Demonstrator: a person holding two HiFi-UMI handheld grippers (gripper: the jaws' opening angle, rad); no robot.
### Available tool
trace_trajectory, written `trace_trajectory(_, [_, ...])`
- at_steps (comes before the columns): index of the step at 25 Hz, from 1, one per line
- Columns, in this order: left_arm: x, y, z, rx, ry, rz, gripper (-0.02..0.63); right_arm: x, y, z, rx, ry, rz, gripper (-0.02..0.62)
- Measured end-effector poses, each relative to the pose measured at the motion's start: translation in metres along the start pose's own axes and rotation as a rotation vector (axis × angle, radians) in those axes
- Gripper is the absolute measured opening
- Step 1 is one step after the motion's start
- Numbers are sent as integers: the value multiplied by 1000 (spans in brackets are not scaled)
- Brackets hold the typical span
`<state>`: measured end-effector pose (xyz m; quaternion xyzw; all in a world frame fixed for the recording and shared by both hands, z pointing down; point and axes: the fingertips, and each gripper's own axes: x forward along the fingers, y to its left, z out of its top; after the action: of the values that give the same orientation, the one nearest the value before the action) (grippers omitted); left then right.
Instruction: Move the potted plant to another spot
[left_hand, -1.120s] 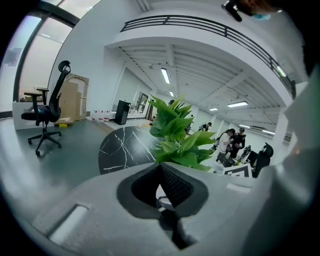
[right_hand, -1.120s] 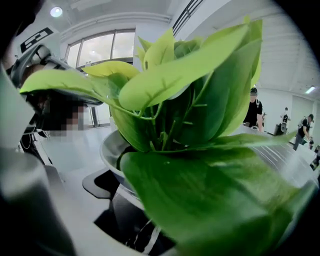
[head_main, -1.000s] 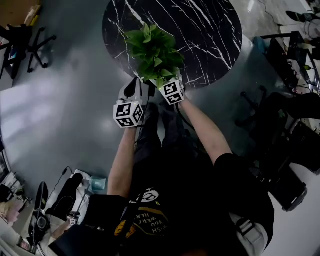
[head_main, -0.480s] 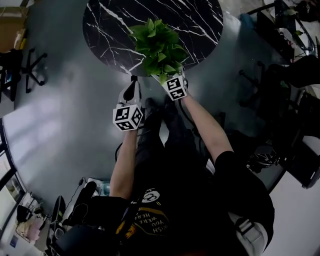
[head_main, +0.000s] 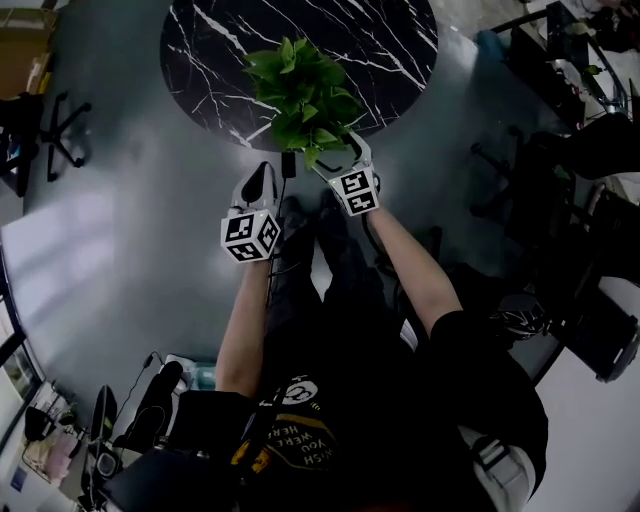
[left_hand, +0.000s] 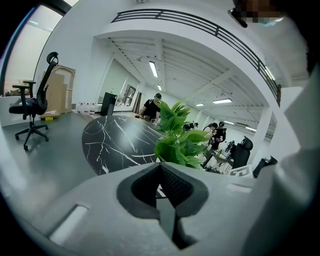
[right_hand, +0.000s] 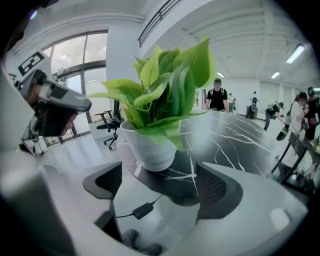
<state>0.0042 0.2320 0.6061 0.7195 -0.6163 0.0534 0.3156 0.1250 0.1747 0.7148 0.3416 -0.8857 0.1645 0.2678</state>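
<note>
A potted plant (head_main: 305, 98) with green leaves in a white pot (right_hand: 149, 146) stands near the near rim of a round black marble table (head_main: 390, 45). My right gripper (head_main: 338, 155) is just short of the pot, partly under the leaves. In the right gripper view it (right_hand: 160, 187) is open, with the pot a little ahead of the jaws and not between them. My left gripper (head_main: 264, 175) hangs over the floor to the plant's left. Its jaws (left_hand: 162, 182) are shut on nothing, and the plant (left_hand: 177, 137) shows ahead to the right.
A black office chair (head_main: 55, 110) stands on the grey floor at the left. Dark chairs and desks (head_main: 580, 130) crowd the right side. A thin cable with a small black plug (right_hand: 142, 210) lies on the floor below the table edge. People (right_hand: 217, 97) stand beyond the table.
The head view has shifted, so the table sits higher in the picture. The right gripper has drawn back slightly toward me. The plant is still at the table's near rim.
</note>
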Motion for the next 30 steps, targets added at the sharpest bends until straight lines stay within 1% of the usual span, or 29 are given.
trace_trajectory(2, [-8, -13, 6, 22, 2, -21, 4, -31, 0, 2, 72, -6, -21, 431])
trace_trajectory(3, [-12, -22, 11, 43, 0, -33, 5, -50, 0, 8, 101, -18, -36, 372])
trace_trajectory(6, [-30, -53, 27, 124, 0, -71, 5, -107, 13, 39, 148, -59, -70, 123])
trace_trajectory(7, [-37, -65, 32, 156, 4, -86, 4, -124, 22, 52, 157, -76, -69, 72])
trace_trajectory(8, [-45, -76, 36, 188, 8, -102, 5, -139, 32, 66, 165, -95, -61, 49])
trace_trajectory(10, [-60, -96, 45, 234, 5, -126, 5, -164, 49, 93, 176, -133, -52, 39])
trace_trajectory(12, [-71, -113, 58, 252, -17, -149, 5, -182, 59, 117, 175, -163, -59, 9])
trace_trajectory(13, [-75, -122, 65, 259, -28, -164, 5, -188, 62, 128, 168, -175, -62, 5])
trace_trajectory(18, [-89, -148, 90, 310, -56, -223, 5, -199, 78, 167, 91, -212, -48, 3])
trace_trajectory(22, [-94, -151, 102, 328, -73, -229, 5, -206, 81, 187, 61, -241, -38, 3])
trace_trajectory(25, [-94, -146, 106, 326, -70, -229, 5, -208, 82, 192, 49, -251, -37, 3])
trace_trajectory(27, [-93, -143, 108, 319, -68, -226, 5, -208, 78, 194, 57, -255, -43, 3])
trace_trajectory(30, [-94, -141, 112, 331, -76, -217, 5, -209, 75, 198, 77, -263, -52, 3])
